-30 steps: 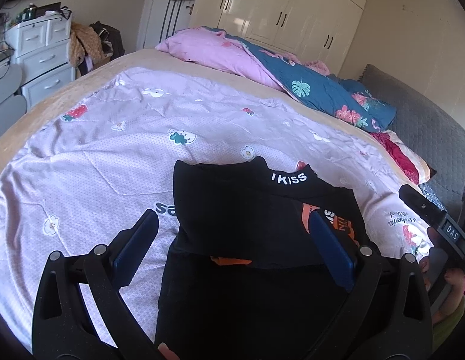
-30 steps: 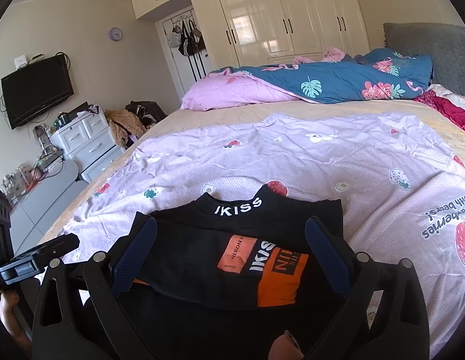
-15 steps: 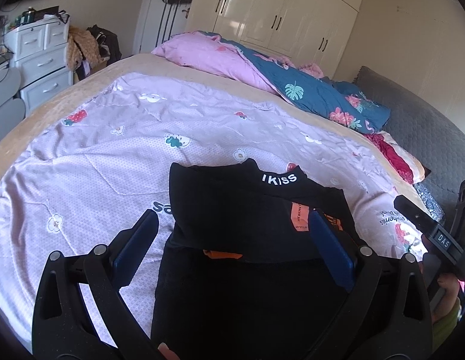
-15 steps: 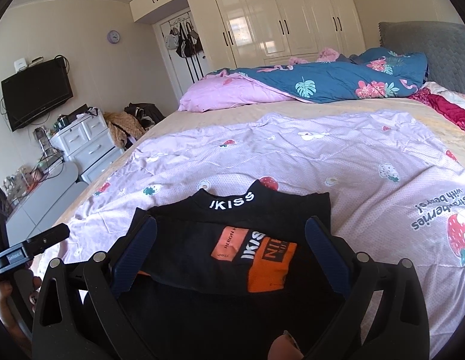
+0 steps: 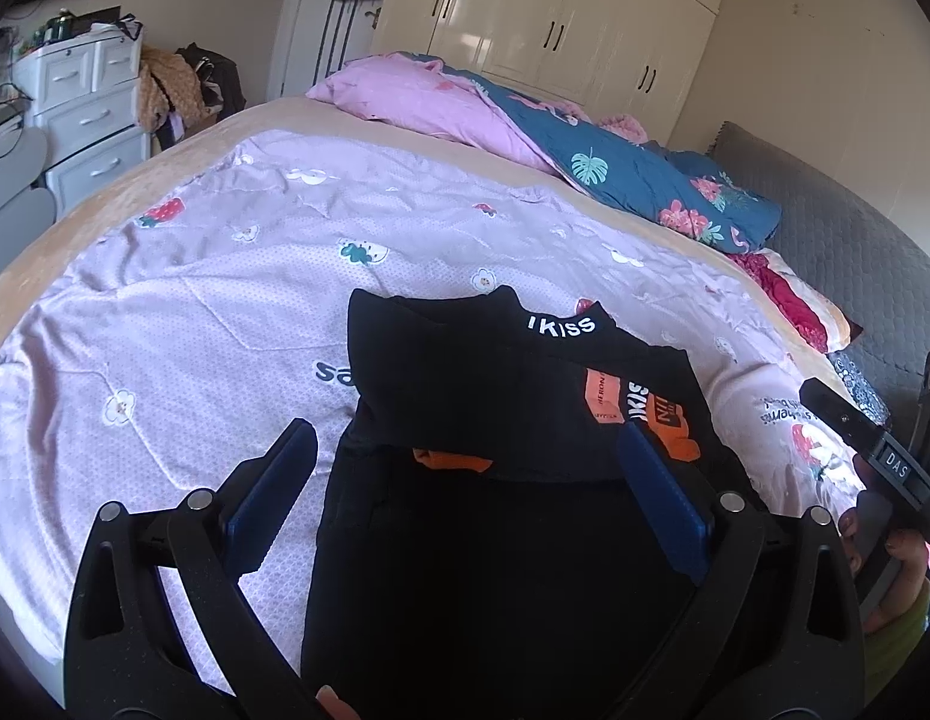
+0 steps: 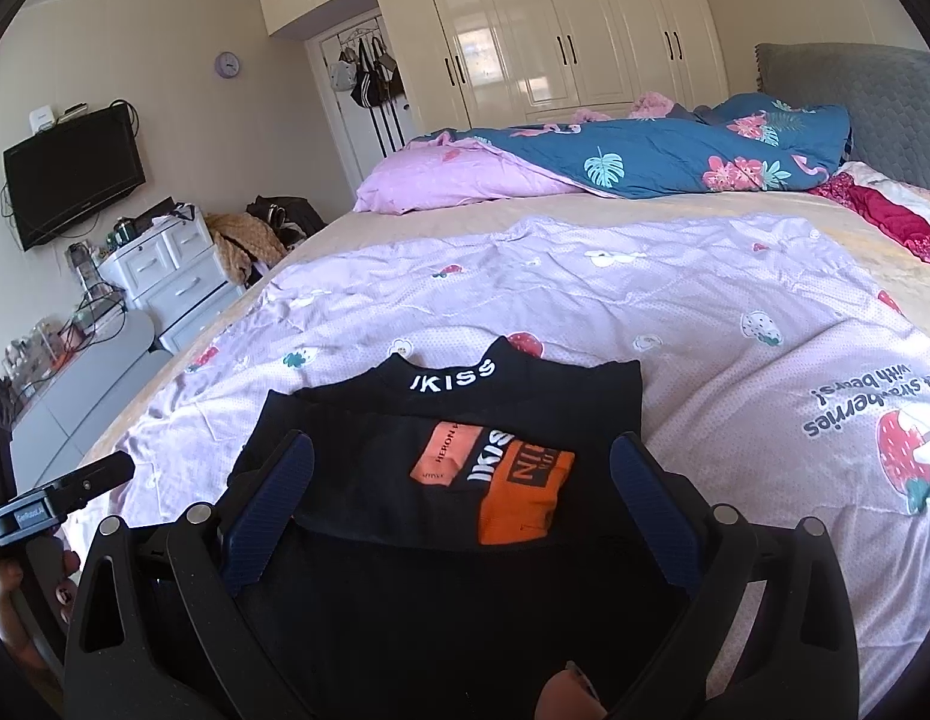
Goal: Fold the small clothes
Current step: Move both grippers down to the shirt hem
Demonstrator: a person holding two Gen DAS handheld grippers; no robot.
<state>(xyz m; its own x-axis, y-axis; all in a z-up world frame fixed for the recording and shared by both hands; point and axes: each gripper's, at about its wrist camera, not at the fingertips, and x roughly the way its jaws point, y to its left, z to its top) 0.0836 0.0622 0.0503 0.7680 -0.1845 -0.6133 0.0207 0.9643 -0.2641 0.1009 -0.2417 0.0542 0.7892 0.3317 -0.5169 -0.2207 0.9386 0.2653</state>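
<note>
A black garment [image 5: 501,480] with a white "IKISS" collar and an orange patch lies partly folded on the lilac quilt [image 5: 195,330]. It also shows in the right wrist view [image 6: 453,516], its top part folded down over the lower part. My left gripper [image 5: 465,492] is open and empty above the garment's near left part. My right gripper [image 6: 459,492] is open and empty above its near right part. Each gripper's body shows at the edge of the other view.
A blue floral duvet [image 6: 645,156] and pink pillow [image 6: 459,180] lie at the far side of the bed. White drawers [image 6: 171,282] and a wall TV [image 6: 75,174] stand to the left. A grey headboard [image 6: 855,108] is at the right. Wardrobes [image 6: 555,36] line the back wall.
Both grippers have drawn back slightly toward the near edge of the bed, still open. The garment lies as before.
</note>
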